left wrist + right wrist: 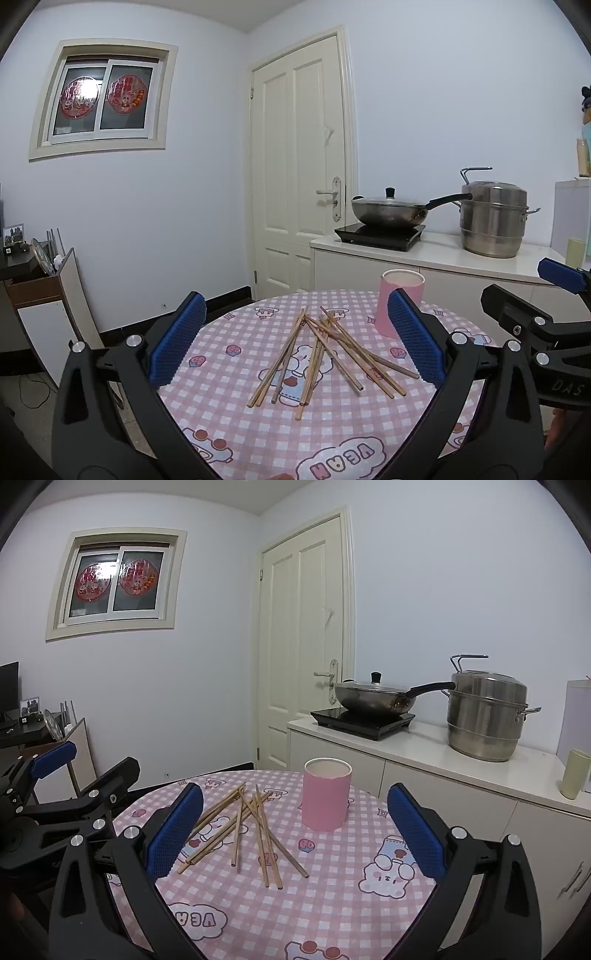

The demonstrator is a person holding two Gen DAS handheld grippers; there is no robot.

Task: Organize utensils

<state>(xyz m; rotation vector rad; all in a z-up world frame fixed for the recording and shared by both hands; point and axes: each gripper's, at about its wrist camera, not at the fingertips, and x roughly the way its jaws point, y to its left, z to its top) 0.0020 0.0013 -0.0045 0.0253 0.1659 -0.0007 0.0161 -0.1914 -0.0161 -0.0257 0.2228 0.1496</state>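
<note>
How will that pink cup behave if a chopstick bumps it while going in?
The pink cup stands tall, upright and looks empty, so it is probably light and may tip or slide on the checked tablecloth. Its round wall means it would likely roll if knocked over.

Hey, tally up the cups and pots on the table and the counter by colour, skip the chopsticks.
Pink: 1, the pink holder on the table
Pale green: 1, the pale green cup on the counter
Silver metal: 2, the wok and the steamer pot
Total: 4
</note>
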